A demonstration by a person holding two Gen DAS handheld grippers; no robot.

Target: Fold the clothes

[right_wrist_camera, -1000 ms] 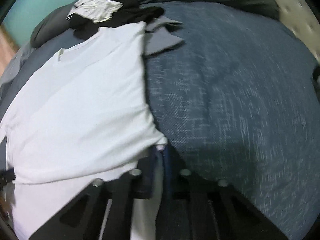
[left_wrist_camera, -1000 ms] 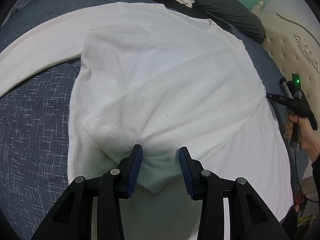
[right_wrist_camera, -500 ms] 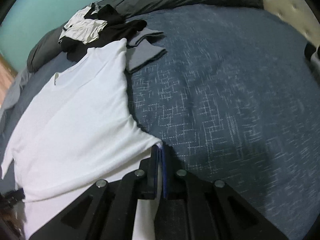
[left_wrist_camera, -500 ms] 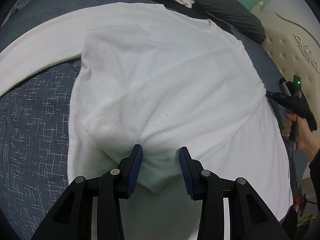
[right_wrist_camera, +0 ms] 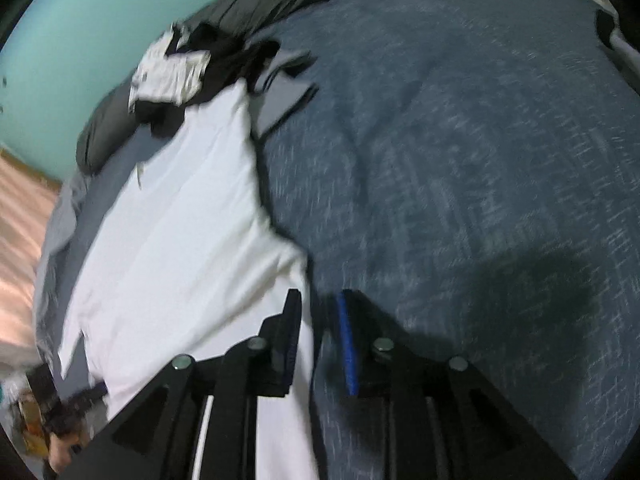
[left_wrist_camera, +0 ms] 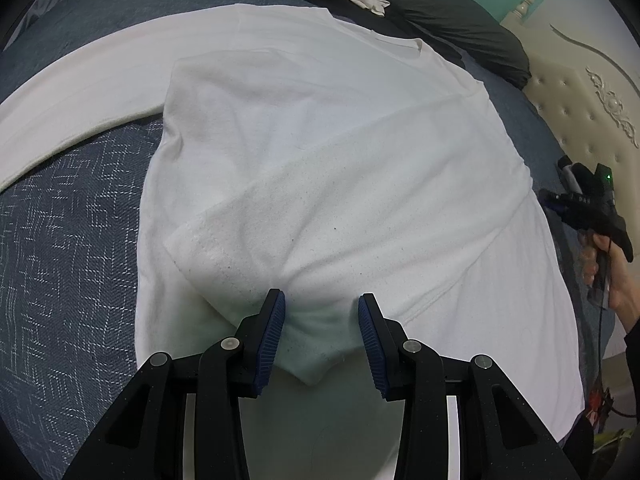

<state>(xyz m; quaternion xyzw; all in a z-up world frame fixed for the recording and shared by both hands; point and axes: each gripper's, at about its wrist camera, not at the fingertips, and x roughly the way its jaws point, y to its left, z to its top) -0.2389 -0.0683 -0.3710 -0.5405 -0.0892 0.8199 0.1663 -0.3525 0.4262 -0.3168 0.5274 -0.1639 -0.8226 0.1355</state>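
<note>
The white long-sleeved shirt [left_wrist_camera: 320, 152] lies spread on the blue bedspread [left_wrist_camera: 68, 264], 1 sleeve trailing out left, the other folded across its front. It is soft, light and limp; grip at seams or cuffs. The left gripper [left_wrist_camera: 321, 334] pinches the bunched cuff. At the shirt's right edge, the right gripper [right_wrist_camera: 316, 340] is opening; in this blurred view the hem seems just released.
</note>
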